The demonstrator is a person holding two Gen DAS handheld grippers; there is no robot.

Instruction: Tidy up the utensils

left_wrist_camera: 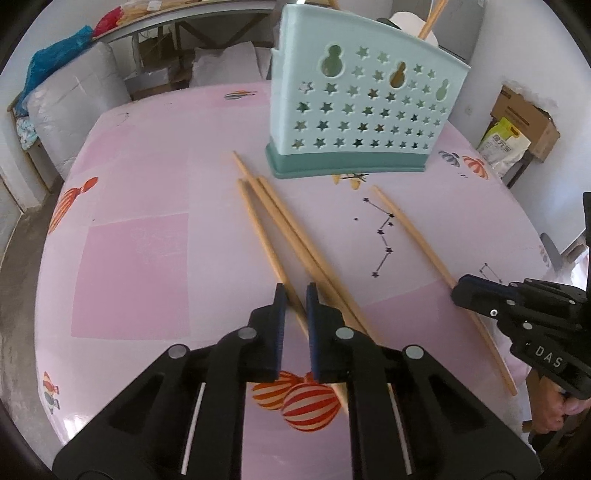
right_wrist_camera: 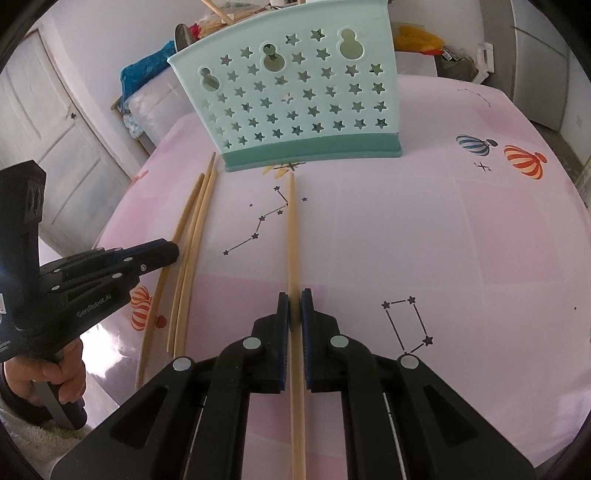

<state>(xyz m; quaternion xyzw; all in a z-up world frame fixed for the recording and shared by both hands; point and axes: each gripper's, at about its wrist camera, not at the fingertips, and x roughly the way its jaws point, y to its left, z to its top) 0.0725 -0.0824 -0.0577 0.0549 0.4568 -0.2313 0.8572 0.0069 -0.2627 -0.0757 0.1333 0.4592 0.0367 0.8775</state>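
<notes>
A mint utensil holder (left_wrist_camera: 362, 110) (right_wrist_camera: 295, 96) with star cut-outs stands upright at the far side of the pink table (left_wrist_camera: 129, 277); a chopstick (left_wrist_camera: 432, 18) pokes out of its top. Three wooden chopsticks (left_wrist_camera: 295, 236) (right_wrist_camera: 192, 236) lie side by side in front of it. My left gripper (left_wrist_camera: 295, 295) (right_wrist_camera: 173, 251) is shut on the leftmost of them (left_wrist_camera: 258, 229), which crosses its jaws at a slant. A fourth chopstick (right_wrist_camera: 292, 229) (left_wrist_camera: 410, 232) lies apart to the right, and my right gripper (right_wrist_camera: 294, 295) (left_wrist_camera: 458, 291) is shut on it, low over the cloth.
The tablecloth carries balloon and star prints. Beyond the table's left edge are wrapped bundles (left_wrist_camera: 74, 99) and a blue bag; a cardboard box (left_wrist_camera: 524, 118) stands at the right. A white door (right_wrist_camera: 55, 122) is at the left. A hand (right_wrist_camera: 62, 376) holds each gripper's handle.
</notes>
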